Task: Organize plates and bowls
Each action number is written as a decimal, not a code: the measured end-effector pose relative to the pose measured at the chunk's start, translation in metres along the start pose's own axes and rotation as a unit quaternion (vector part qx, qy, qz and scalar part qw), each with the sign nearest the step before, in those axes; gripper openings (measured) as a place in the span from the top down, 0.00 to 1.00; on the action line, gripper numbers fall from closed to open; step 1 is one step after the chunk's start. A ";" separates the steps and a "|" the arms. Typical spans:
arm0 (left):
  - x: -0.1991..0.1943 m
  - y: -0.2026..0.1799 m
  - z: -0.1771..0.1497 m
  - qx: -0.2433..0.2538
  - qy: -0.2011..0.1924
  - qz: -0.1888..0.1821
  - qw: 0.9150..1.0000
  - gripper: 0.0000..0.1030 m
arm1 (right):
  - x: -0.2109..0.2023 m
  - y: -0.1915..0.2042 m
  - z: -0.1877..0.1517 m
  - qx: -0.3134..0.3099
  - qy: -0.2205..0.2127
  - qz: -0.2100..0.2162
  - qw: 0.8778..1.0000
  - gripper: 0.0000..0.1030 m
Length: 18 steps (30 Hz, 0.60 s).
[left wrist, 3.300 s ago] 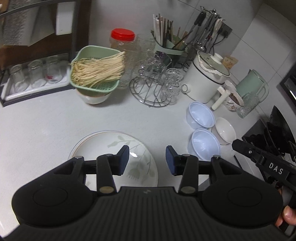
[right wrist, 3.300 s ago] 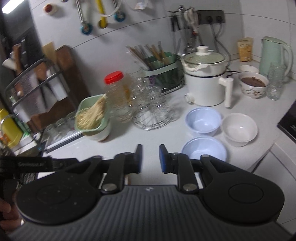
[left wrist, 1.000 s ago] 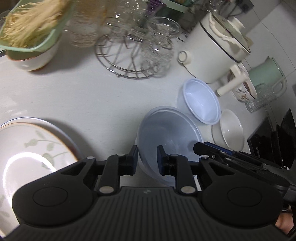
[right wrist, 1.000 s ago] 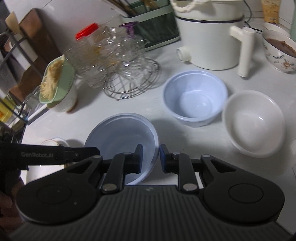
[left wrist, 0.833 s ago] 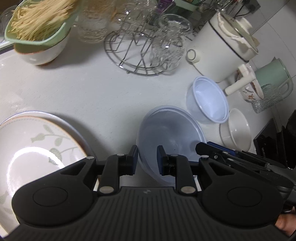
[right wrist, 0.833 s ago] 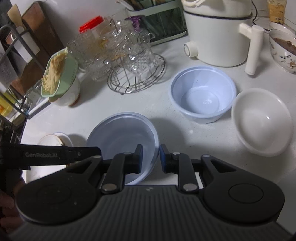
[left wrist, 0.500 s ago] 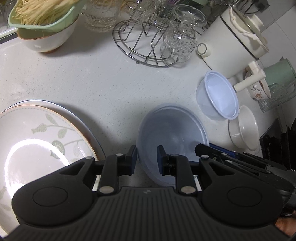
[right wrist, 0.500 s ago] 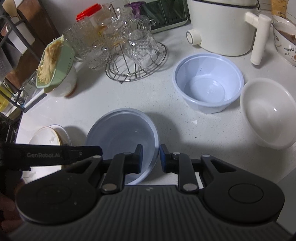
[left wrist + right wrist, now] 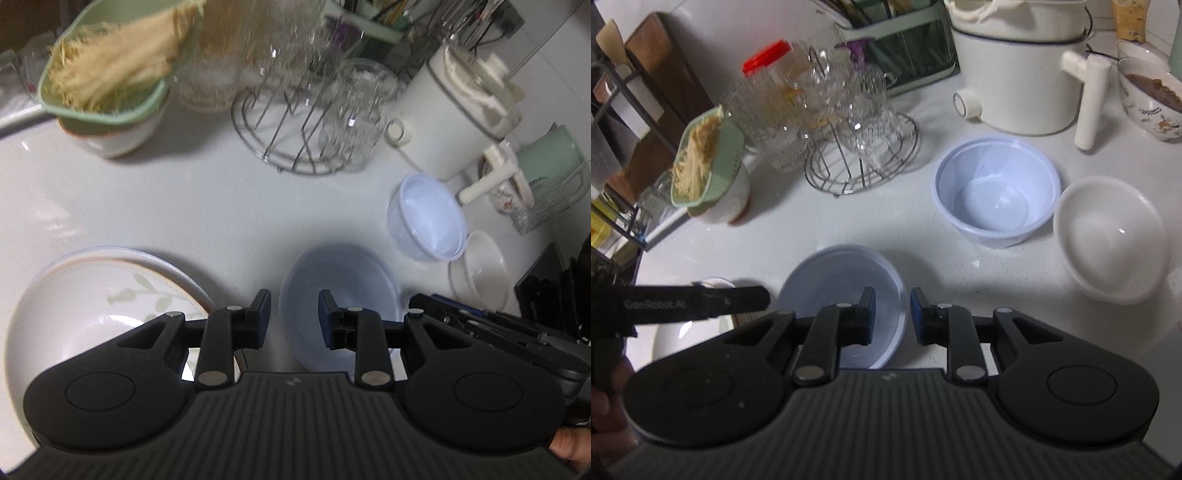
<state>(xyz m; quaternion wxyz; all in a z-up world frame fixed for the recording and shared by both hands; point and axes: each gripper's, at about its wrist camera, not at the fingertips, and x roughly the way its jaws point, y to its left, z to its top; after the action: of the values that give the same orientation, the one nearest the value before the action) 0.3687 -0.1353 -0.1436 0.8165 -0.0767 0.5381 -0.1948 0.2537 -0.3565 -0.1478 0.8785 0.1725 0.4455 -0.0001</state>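
My left jaws (image 9: 293, 312) have just been opening; they now stand apart astride the near rim of the blue bowl (image 9: 340, 295), pads clear of it. My right jaws (image 9: 892, 314) have also just eased apart; the bowl's right rim runs between them, and I cannot tell whether the pads touch it. The bowl sits on the white surface (image 9: 184, 206) near its front edge, just beside the leaf-patterned plate (image 9: 92, 306) on its left. Farther back and right stand a second blue bowl (image 9: 995, 192) and a white bowl (image 9: 1112, 240), close together. Behind them stand a white pot (image 9: 1015, 81) and a wire rack (image 9: 860, 155) of glasses.
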 end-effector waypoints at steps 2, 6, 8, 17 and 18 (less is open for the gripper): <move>-0.010 -0.002 0.003 0.006 -0.009 -0.002 1.000 0.68 | -0.007 0.001 0.001 0.004 -0.005 0.001 1.000 0.76; -0.029 -0.006 0.009 0.017 -0.024 -0.005 1.000 0.68 | -0.022 0.006 0.003 0.006 -0.020 0.002 1.000 0.76; -0.040 -0.012 0.010 0.023 -0.030 -0.010 0.999 0.68 | -0.030 0.010 0.005 0.007 -0.029 0.003 1.000 0.76; -0.085 -0.053 0.011 0.098 -0.077 -0.022 0.992 0.67 | -0.076 0.021 0.013 0.004 -0.088 -0.001 0.996 0.76; -0.089 -0.056 0.011 0.103 -0.083 -0.024 0.991 0.67 | -0.081 0.022 0.014 0.001 -0.095 -0.001 0.995 0.76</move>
<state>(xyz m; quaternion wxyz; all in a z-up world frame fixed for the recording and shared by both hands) 0.3346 -0.1512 -0.0448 0.8566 -0.0215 0.4440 -0.2619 0.2191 -0.3525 -0.0706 0.9166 0.1722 0.3603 -0.0174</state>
